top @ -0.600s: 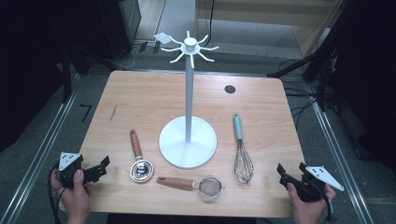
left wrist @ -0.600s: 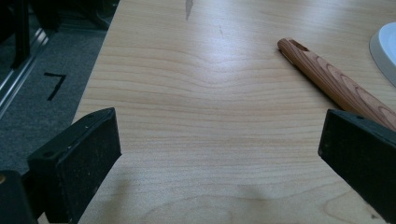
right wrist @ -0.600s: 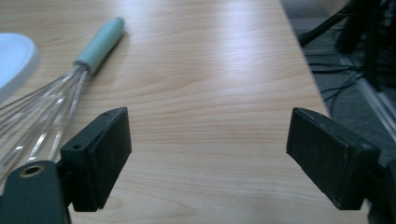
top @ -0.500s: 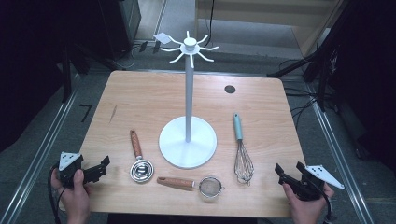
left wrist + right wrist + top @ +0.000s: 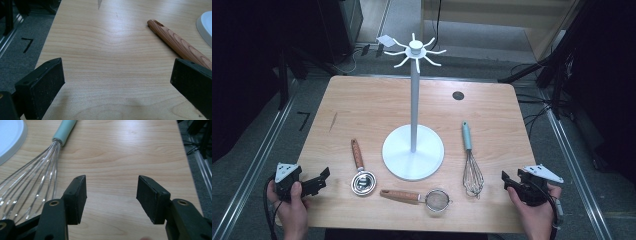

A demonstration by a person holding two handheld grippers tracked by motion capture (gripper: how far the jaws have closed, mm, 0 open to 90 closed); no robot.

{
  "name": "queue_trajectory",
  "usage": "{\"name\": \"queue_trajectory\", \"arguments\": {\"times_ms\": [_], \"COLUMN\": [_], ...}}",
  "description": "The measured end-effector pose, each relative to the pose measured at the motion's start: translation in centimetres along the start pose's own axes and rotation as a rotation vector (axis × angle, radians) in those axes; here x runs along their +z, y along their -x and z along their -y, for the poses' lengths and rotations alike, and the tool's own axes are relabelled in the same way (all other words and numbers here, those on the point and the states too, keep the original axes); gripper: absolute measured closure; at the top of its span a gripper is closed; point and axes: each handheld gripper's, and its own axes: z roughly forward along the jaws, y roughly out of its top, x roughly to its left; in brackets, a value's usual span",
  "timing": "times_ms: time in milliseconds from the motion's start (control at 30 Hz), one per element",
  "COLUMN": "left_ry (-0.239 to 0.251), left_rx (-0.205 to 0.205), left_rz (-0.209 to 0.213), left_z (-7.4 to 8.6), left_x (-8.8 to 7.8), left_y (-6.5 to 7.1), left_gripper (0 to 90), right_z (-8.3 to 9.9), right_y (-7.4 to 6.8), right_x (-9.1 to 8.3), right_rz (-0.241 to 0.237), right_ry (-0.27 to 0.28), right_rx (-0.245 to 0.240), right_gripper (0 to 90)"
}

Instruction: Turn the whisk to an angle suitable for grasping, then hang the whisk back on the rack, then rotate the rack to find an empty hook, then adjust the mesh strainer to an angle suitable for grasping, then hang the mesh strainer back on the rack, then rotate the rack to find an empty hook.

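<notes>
Left tool (image 5: 321, 180) at desk's near-left corner, jaws wide, nothing between. Right tool (image 5: 508, 180) at near-right edge, jaws parted, empty. Nearest left tool: wooden-handled steel measuring cup (image 5: 361, 170), near edge left of white round-based hook stand (image 5: 413, 152). Nearest right tool: teal-handled wire whisk (image 5: 471, 160), just right of stand.

Table (image 5: 362, 107) evenly lit, surroundings dark; soft overhead glare, pics sharp.
</notes>
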Motion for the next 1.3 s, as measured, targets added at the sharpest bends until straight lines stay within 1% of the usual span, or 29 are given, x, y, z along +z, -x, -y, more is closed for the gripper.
{"name": "queue_trajectory", "arguments": {"times_ms": [33, 67, 100, 133, 167, 200, 233, 267, 300, 333, 433, 467, 500, 567, 600, 633, 667, 700, 733, 767, 800, 933, 1000, 1033, 1133, 1167, 1200, 1233, 1300], "left_ry": [-0.003, -0.004, -0.004, -0.004, -0.006, -0.006, -0.007, -0.006, -0.006, -0.013, -0.010, -0.009, -0.009, -0.008, -0.010, -0.011, -0.015, -0.016, -0.016, -0.015, -0.017, -0.016, -0.016, -0.019, -0.019, -0.020, -0.022, -0.022, -0.022], "left_rx": [0.000, 0.001, 0.002, 0.002, 0.005, 0.005, 0.004, 0.004, 0.004, 0.004, 0.002, 0.004, 0.004, 0.003, 0.003, 0.002, 0.003, 0.003, 0.003, 0.004, 0.005, 0.003, 0.004, 0.004, 0.004, 0.004, 0.005, 0.003, 0.005], "left_rz": [-0.001, -0.001, 0.000, 0.000, 0.001, 0.001, 0.001, 0.002, 0.002, 0.002, 0.009, 0.010, 0.010, 0.011, 0.012, 0.012, 0.011, 0.009, 0.009, 0.010, 0.009, 0.011, 0.008, 0.008, 0.007, 0.008, 0.008, 0.009, 0.010], "left_z": [0.0, 0.0, 0.0, 0.0, 0.0, 0.0, 0.0, 0.0, 0.0, -0.1, -0.1, -0.1, -0.1, -0.1, -0.1, -0.1, -0.1, -0.1, -0.1, -0.1, -0.1, -0.1, -0.1, -0.1, -0.1, -0.1, -0.1, -0.1, -0.1], "left_x": [0.1, 0.1, 0.1, 0.1, 0.1, 0.1, 0.1, 0.1, 0.1, 0.1, 0.1, 0.1, 0.1, 0.1, 0.1, 0.1, 0.2, 0.2, 0.2, 0.2, 0.2, 0.2, 0.2, 0.2, 0.2, 0.2, 0.2, 0.2, 0.2], "left_y": [0.0, 0.1, 0.1, 0.1, 0.1, 0.1, 0.0, 0.1, 0.1, 0.0, 0.0, 0.0, 0.0, 0.0, 0.0, 0.0, 0.0, 0.0, 0.0, 0.0, 0.0, 0.0, 0.0, 0.0, 0.0, 0.0, 0.0, 0.0, 0.0], "left_gripper": [0.0, 0.0, 0.0, 0.0, 0.0, 0.0, 0.0, 0.0, 0.0, 0.0, 0.0, 0.0, 0.0, 0.0, 0.0, 0.0, 0.0, 0.0, 0.0, 0.0, 0.0, 0.0, 0.0, 0.0, 0.0, 0.0, 0.0, 0.0, 0.0], "right_z": [-0.7, -1.1, -1.5, -1.5, -2.2, -2.2, -2.5, -3.1, -3.1, -3.6, -4.2, -4.7, -4.7, -5.0, -5.2, -5.5, -5.8, -6.0, -6.0, -6.2, -6.5, -7.2, -7.6, -7.9, -8.4, -8.4, -8.6, -8.6, -8.8], "right_y": [-0.4, -0.6, -0.7, -0.7, -1.0, -1.0, -1.1, -1.5, -1.5, -2.0, -2.4, -2.8, -2.8, -3.1, -3.2, -3.3, -3.6, -3.8, -3.8, -4.0, -4.2, -4.5, -4.7, -5.0, -5.3, -5.3, -5.4, -5.4, -5.4], "right_x": [0.2, 0.3, 0.3, 0.3, 0.6, 0.6, 0.8, 1.1, 1.1, 1.4, 1.6, 2.0, 2.0, 2.4, 2.5, 2.7, 3.1, 3.2, 3.2, 3.4, 3.7, 4.2, 4.4, 4.6, 5.1, 5.1, 5.6, 5.6, 6.0], "right_rz": [0.025, 0.024, 0.010, 0.010, -0.037, -0.037, -0.041, -0.029, -0.029, -0.034, -0.032, -0.044, -0.044, -0.067, -0.068, -0.071, -0.073, -0.057, -0.057, -0.045, -0.040, -0.046, -0.054, -0.062, -0.049, -0.049, -0.053, -0.053, -0.047], "right_ry": [-0.010, -0.017, -0.025, -0.025, -0.050, -0.050, -0.062, -0.079, -0.079, -0.104, -0.107, -0.127, -0.127, -0.144, -0.150, -0.165, -0.197, -0.203, -0.203, -0.207, -0.212, -0.222, -0.226, -0.239, -0.270, -0.270, -0.284, -0.284, -0.290], "right_rx": [0.017, 0.020, 0.021, 0.021, 0.035, 0.035, 0.037, 0.038, 0.038, 0.034, 0.037, 0.042, 0.042, 0.032, 0.044, 0.057, 0.053, 0.040, 0.040, 0.032, 0.021, 0.024, 0.015, 0.015, 0.011, 0.011, 0.024, 0.024, 0.040], "right_gripper": [40.4, 39.9, 40.3, 40.3, 37.3, 37.3, 34.3, 35.9, 35.9, 36.7, 35.7, 34.6, 34.6, 37.3, 38.9, 41.3, 45.2, 47.3, 47.3, 48.3, 50.8, 52.8, 53.5, 54.3, 53.3, 53.3, 52.2, 52.2, 51.8]}}
